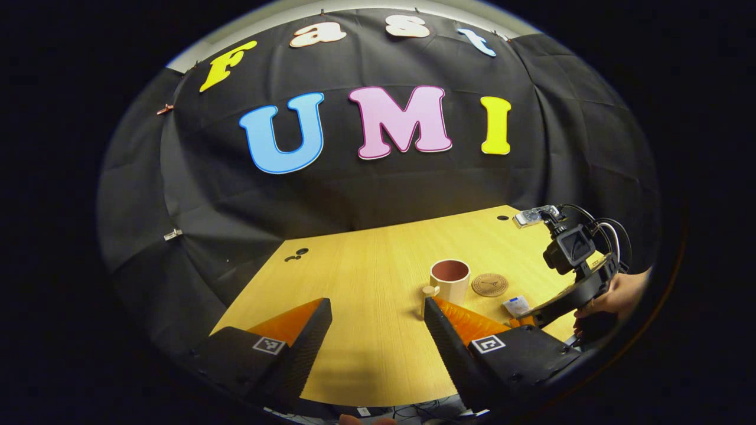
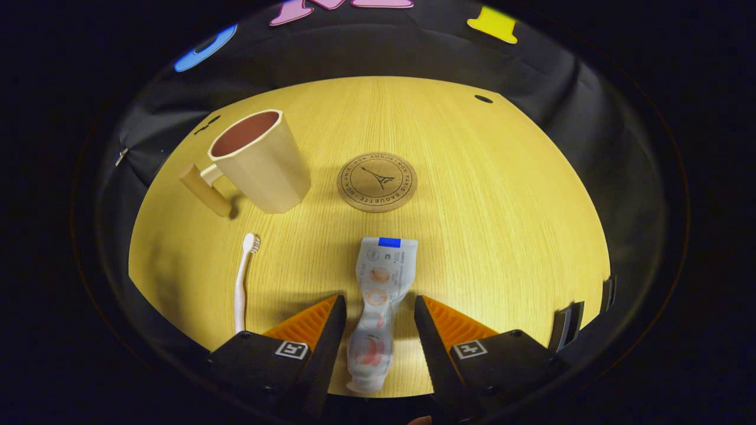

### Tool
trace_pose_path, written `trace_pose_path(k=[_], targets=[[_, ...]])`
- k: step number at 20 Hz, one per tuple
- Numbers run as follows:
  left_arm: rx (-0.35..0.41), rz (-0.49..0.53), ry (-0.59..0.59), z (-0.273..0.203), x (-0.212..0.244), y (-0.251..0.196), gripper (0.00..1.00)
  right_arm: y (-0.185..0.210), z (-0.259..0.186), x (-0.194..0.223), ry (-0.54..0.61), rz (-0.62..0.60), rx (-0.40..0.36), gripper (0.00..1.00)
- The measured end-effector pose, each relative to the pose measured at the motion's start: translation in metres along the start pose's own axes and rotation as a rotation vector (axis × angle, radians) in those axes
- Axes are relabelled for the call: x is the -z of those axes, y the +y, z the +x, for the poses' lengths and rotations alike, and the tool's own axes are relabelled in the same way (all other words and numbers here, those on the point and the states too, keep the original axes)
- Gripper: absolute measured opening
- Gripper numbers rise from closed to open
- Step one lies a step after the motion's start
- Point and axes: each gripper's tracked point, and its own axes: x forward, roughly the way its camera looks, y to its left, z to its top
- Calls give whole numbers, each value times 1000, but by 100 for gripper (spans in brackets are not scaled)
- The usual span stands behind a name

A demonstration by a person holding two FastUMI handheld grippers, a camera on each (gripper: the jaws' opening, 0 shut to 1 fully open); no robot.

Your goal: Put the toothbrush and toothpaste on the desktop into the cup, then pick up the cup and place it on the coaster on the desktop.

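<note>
Landmark: cup [image 2: 260, 162], upright, mouth unblocked from above. Handle side: toothbrush [image 2: 241, 283] lies near, bare desktop [image 2: 502, 195] beyond. Other side: coaster [image 2: 377, 182] just beside, narrow gap. Nearer the camera than the coaster: toothpaste [image 2: 378, 307] between spread fingers of right gripper [image 2: 375, 321].

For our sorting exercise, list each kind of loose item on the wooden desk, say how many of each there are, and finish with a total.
Cup: 1
Coaster: 1
Toothbrush: 1
Toothpaste tube: 1
Total: 4
</note>
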Motion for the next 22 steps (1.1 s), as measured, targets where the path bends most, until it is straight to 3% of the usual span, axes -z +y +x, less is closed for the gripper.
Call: trace_pose_path(k=[2,6,7,10,13,18,22], targets=[[4,-11,20,3,5,-8,98,3,2,-2,11,3,-13,69],[18,-15,65,15,16,-30,98,-5,4,-3,35,16,-16,42],[24,-15,81,19,19,-36,98,-4,4,-3,41,29,-33,35],[39,-13,141,30,34,-55,98,-6,2,-5,49,89,-126,27],[55,-3,204,44,50,-73,98,-12,0,-7,32,121,-199,27],[107,-38,346,65,95,-113,95,-22,-27,-30,-112,97,-299,27],[89,-79,456,78,127,-124,89,-33,-52,-56,-207,65,-350,27]])
